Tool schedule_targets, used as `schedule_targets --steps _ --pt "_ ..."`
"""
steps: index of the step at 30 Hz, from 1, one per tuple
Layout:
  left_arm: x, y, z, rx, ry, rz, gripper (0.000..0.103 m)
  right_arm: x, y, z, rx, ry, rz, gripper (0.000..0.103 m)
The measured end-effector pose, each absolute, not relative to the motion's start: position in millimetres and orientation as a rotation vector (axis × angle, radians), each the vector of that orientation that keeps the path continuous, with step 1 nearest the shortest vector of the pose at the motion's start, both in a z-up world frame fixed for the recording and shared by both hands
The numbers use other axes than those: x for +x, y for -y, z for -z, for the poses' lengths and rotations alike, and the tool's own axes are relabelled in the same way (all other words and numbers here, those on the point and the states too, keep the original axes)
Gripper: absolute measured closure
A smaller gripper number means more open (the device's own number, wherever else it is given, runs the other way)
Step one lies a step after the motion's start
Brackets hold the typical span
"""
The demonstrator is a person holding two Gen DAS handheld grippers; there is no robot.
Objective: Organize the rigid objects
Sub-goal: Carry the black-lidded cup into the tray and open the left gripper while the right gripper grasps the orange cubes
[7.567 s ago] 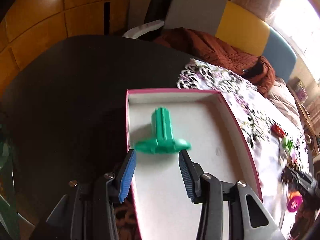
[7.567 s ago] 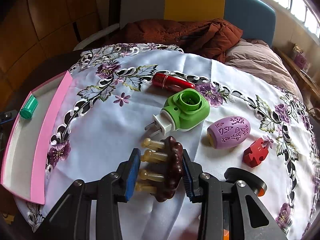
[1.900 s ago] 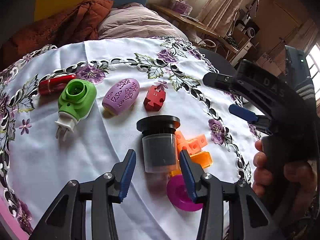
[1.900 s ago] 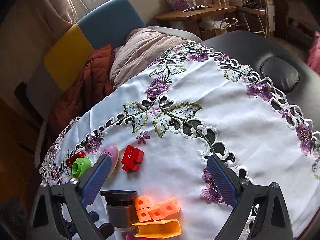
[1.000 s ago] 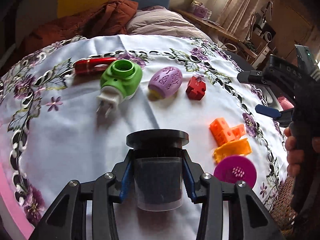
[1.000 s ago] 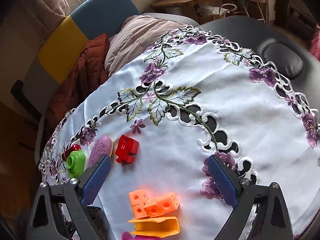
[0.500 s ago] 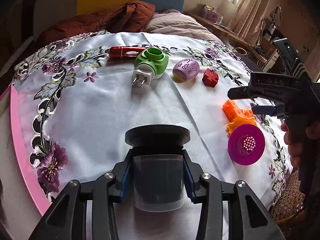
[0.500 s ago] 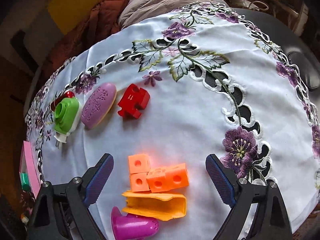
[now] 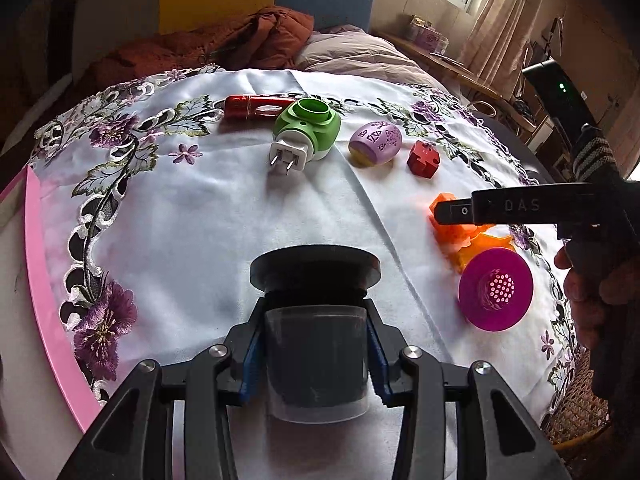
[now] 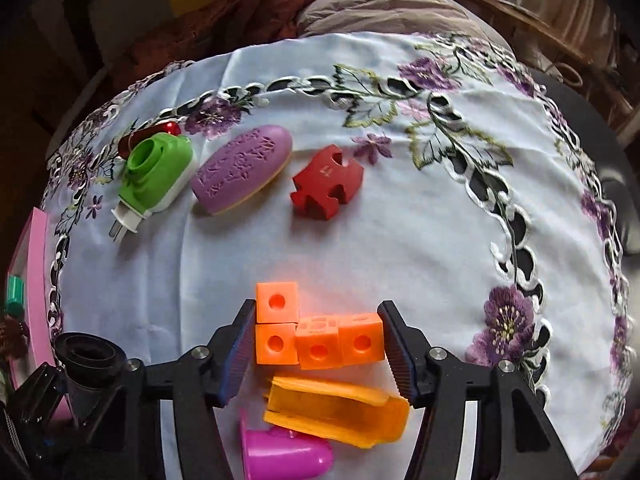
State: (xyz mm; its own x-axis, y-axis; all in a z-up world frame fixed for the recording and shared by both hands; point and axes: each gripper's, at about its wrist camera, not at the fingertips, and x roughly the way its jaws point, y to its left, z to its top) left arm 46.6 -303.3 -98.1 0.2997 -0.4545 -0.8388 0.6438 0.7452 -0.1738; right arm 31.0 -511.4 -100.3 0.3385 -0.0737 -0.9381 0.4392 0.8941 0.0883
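My left gripper [image 9: 316, 344] is shut on a dark grey cup with a wide black lid [image 9: 316, 268] and holds it above the white embroidered cloth; the same cup [image 10: 88, 356] shows at the lower left of the right wrist view. An orange block of joined cubes [image 10: 320, 342] lies on the cloth between the pads of my right gripper [image 10: 317, 312]. Its jaws are closing, and the blue pads meet the block's two ends. In the left wrist view the right gripper's finger [image 9: 520, 210] covers part of the orange block [image 9: 452, 236].
A pink-rimmed tray [image 9: 36, 240] sits at the left edge with a green peg [image 10: 15, 290] in it. On the cloth lie a green plug-in [image 9: 308, 128], red tube [image 9: 256, 106], purple oval [image 9: 376, 142], red puzzle piece [image 9: 424, 154], magenta strainer [image 9: 496, 294] and yellow-orange shell [image 10: 336, 408].
The right gripper has dropped over the orange cube block, rolled, and narrowed its jaws from wide open to the block's ends. The left gripper has carried the cup toward the tray side.
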Motion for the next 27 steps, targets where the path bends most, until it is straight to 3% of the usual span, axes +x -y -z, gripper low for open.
schedule_targets --steps 14,27 --pt "44 299 94 0.204 -1.029 0.731 0.060 41 510 115 0.337 -1.192 0.326 0.040" --pt "55 217 39 0.029 -0.964 0.640 0.060 40 498 112 0.213 -1.180 0.321 0.041"
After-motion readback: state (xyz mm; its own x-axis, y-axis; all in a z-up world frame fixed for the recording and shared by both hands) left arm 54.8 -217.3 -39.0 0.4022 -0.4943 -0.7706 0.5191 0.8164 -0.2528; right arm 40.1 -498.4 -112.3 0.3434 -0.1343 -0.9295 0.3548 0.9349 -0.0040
